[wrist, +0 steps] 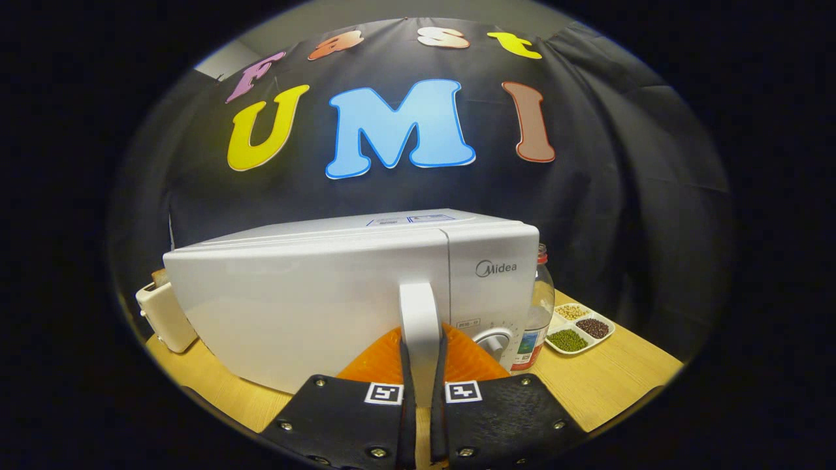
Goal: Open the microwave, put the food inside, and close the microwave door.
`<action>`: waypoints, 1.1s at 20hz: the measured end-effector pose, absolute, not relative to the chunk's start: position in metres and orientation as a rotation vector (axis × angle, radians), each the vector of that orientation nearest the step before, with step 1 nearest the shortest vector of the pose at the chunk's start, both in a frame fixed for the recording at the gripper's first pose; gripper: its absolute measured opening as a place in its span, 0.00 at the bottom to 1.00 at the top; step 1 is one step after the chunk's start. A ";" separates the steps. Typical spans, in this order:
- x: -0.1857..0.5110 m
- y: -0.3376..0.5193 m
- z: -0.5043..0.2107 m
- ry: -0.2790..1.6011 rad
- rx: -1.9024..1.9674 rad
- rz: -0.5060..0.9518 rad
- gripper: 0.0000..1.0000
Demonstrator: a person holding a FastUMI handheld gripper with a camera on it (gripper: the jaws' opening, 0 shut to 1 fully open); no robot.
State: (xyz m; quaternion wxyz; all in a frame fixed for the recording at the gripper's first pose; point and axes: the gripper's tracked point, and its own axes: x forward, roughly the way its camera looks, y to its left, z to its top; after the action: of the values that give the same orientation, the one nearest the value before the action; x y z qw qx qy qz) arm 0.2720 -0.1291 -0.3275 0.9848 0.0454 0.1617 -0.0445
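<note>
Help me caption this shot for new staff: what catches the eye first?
The white microwave on the wooden table, with the hand-held gripper shut on its door handle. To its right stand a bottle and a divided dish of beans; a toaster sits at its left.

The gripper (421, 365) at bottom centre has two dark screw-studded plates, each bearing a square black-and-white marker.

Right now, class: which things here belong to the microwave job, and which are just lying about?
Belongs to the job:
- microwave
- its door handle, gripped between the claw's fingers

Just lying about:
- toaster, beside the microwave
- bottle, on its other side
- divided dish of beans, past the bottle
</note>
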 end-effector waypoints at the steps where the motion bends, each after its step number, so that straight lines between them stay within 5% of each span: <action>1: 0.272 -0.129 -0.326 0.327 0.092 -0.086 0.09; 10: 0.197 -0.110 -0.317 0.372 0.044 -0.092 0.09; 22: 0.052 0.012 -0.297 0.306 0.041 0.147 0.09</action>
State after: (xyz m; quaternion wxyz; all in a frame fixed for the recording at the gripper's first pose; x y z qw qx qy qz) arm 0.0518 0.0124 -0.2967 0.9854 0.0204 0.1521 0.0733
